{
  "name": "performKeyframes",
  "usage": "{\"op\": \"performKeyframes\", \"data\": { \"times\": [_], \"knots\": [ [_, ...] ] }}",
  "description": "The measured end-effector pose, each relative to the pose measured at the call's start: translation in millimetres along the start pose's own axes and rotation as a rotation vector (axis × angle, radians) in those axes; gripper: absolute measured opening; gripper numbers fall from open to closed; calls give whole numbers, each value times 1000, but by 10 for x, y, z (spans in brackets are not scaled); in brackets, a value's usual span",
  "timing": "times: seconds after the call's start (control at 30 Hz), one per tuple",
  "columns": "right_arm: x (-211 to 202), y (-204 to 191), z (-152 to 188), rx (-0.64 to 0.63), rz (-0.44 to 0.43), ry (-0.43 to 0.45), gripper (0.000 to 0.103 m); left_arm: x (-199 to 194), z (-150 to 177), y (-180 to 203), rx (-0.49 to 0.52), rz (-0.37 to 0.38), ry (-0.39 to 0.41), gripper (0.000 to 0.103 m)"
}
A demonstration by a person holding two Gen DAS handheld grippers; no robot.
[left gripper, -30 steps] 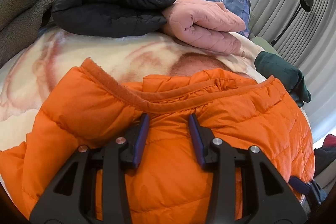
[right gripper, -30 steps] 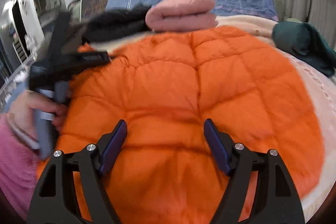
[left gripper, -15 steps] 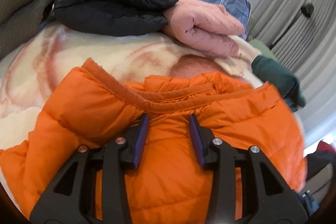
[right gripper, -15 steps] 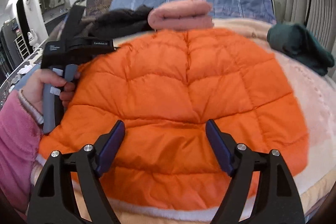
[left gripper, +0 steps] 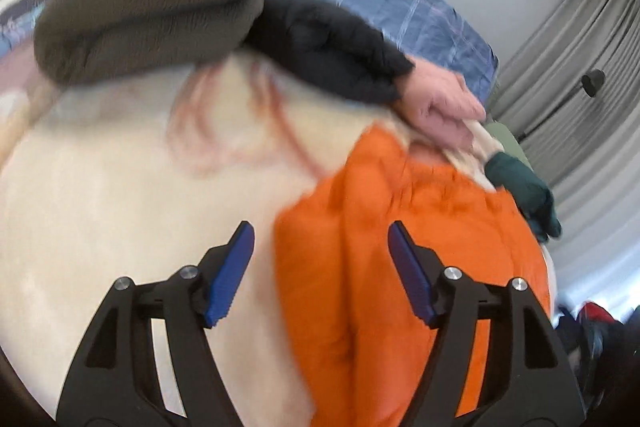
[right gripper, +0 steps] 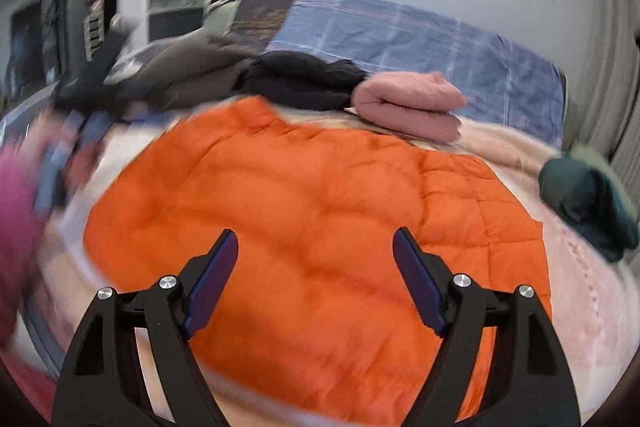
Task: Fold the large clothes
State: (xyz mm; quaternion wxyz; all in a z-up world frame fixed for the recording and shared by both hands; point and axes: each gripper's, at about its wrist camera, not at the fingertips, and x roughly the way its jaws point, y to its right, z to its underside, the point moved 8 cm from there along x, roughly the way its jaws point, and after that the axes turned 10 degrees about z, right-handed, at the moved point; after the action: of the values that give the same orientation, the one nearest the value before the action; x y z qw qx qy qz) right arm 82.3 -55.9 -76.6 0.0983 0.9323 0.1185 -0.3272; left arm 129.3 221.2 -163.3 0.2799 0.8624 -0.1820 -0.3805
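Observation:
An orange puffer jacket [right gripper: 320, 227] lies flat on the cream blanket [left gripper: 120, 187] of a bed. In the left wrist view the orange jacket [left gripper: 420, 247] sits right of centre. My left gripper [left gripper: 320, 239] is open and empty, with its jaws spread above the jacket's left edge and the blanket. My right gripper [right gripper: 316, 247] is open and empty above the jacket's near part. The left hand and its gripper [right gripper: 56, 163] show blurred at the left of the right wrist view.
Folded clothes line the far side of the bed: a brown fleece [left gripper: 140, 7], a black jacket [left gripper: 328, 47], a pink jacket [right gripper: 408, 107] and a dark green garment [right gripper: 588, 203]. A blue plaid pillow [right gripper: 400, 39] lies behind them. Grey curtains [left gripper: 580, 67] hang at right.
My left gripper has opened, let go of the orange jacket's collar area and swung left over the blanket. My right gripper stays open and has drawn back a little.

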Motion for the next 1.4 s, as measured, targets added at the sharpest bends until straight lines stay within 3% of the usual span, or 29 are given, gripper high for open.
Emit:
{"op": "performKeyframes", "data": {
  "times": [0.13,0.3,0.4,0.47,0.8,0.97,1.17,1.27,1.4],
  "knots": [
    [517,320,-365,161,-4,-103,80,67,224,3,-35,95,-68,73],
    [1002,250,-556,184,-10,-188,80,169,370,122,-34,157,-98,75],
    [1391,195,-390,119,53,-254,80,208,411,98,-37,159,-97,75],
    [1681,225,-170,158,62,-291,84,225,419,67,-46,168,-90,70],
    [1743,215,-91,182,39,-285,84,129,397,251,3,229,-60,21],
    [1762,249,-102,188,30,-276,84,-72,203,570,49,247,-21,17],
    [1740,268,-103,212,-3,-258,85,-196,-48,1294,192,279,-23,17],
    [1731,285,-106,230,-24,-250,86,-120,-131,1662,239,307,-66,17],
    [1721,296,-108,244,-41,-239,86,43,-158,2053,292,310,-193,17]
  ]
}}
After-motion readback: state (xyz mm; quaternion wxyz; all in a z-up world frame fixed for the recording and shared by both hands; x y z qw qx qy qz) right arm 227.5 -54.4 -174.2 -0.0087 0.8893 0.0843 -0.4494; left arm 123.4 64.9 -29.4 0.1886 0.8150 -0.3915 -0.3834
